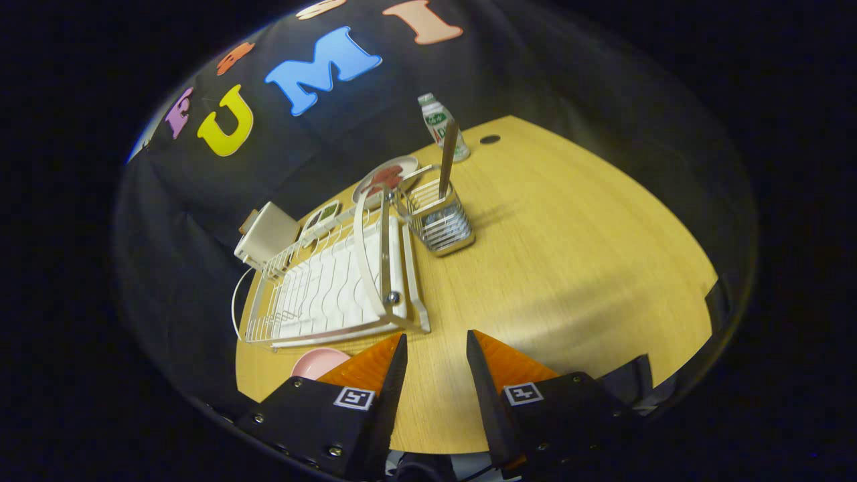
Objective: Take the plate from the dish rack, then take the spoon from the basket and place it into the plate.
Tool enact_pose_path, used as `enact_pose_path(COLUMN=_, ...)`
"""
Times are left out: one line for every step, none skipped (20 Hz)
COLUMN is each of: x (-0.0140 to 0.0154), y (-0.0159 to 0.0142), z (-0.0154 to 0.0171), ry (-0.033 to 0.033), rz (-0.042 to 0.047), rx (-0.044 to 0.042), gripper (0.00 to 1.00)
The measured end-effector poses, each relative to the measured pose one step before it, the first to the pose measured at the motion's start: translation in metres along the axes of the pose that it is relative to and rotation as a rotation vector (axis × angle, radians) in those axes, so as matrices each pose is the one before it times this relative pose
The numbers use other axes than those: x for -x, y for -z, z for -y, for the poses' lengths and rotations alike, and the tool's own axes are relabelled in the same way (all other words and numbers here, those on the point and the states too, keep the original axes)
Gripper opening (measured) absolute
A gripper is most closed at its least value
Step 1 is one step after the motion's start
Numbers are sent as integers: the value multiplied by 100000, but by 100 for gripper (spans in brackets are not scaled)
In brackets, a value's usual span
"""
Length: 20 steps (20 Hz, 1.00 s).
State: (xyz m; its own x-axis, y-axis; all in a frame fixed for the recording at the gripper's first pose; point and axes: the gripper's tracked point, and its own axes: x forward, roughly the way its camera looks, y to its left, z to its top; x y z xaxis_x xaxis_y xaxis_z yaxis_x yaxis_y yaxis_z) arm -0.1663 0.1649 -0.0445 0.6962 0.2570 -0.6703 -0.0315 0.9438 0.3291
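Gripper [435, 345] hangs above the wooden table [569, 268], fingers apart, nothing between them.

The dish rack [335, 281] lies ahead at eleven o'clock, and a plate [387, 177] stands at its far end. The spoon [446, 161] stands upright in the wire basket [438, 217] at twelve o'clock. A pink plate [318, 363] lies just beside the left finger, at nine o'clock.
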Motion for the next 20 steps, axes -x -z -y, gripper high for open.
enact_pose_path(x=447, y=-1621, z=85, ry=1047, rz=6187, rx=3379, gripper=56)
enact_pose_path(x=466, y=-1495, z=-46, ry=594, rz=6183, rx=2759, gripper=56)
enact_pose_path(x=287, y=-1719, z=-239, ry=-280, rz=5709, rx=2094, gripper=56)
enact_pose_path(x=245, y=-1285, z=-240, ry=-191, rz=4925, rx=1725, gripper=56)
enact_pose_path(x=195, y=-1390, z=-131, ry=128, rz=4308, rx=1637, gripper=56)
enact_pose_path(x=-26, y=-1138, z=40, ry=389, rz=4049, rx=1110, gripper=56)
enact_pose_path(x=-216, y=-1139, z=-89, ry=-3, rz=3507, rx=652, gripper=56)
enact_pose_path(x=-319, y=-786, z=-19, ry=276, rz=2550, rx=544, gripper=56)
enact_pose_path(x=-291, y=-736, z=109, ry=509, rz=1737, rx=408, gripper=56)
enact_pose_path(x=-470, y=-782, z=41, ry=70, rz=2428, rx=-141, gripper=56)
enact_pose_path(x=-518, y=-812, z=122, ry=427, rz=2240, rx=436, gripper=56)
enact_pose_path(x=-546, y=-517, z=315, ry=863, rz=1773, rx=919, gripper=55)
enact_pose_path(x=-737, y=-528, z=189, ry=426, rz=1944, rx=1194, gripper=56)
enact_pose_path(x=-562, y=-376, z=13, ry=231, rz=1336, rx=1349, gripper=55)
enact_pose_path(x=-727, y=-189, z=9, ry=-4, rz=805, rx=601, gripper=55)
enact_pose_path(x=-827, y=-4, z=105, ry=294, rz=94, rx=140, gripper=55)
enact_pose_path(x=-869, y=19, z=144, ry=537, rz=216, rx=-82, gripper=55)
enact_pose_path(x=-766, y=-2, z=239, ry=742, rz=131, rx=-125, gripper=56)
enact_pose_path(x=-949, y=125, z=300, ry=626, rz=-135, rx=-391, gripper=55)
enact_pose_path(x=-937, y=387, z=250, ry=1040, rz=-512, rx=-440, gripper=56)
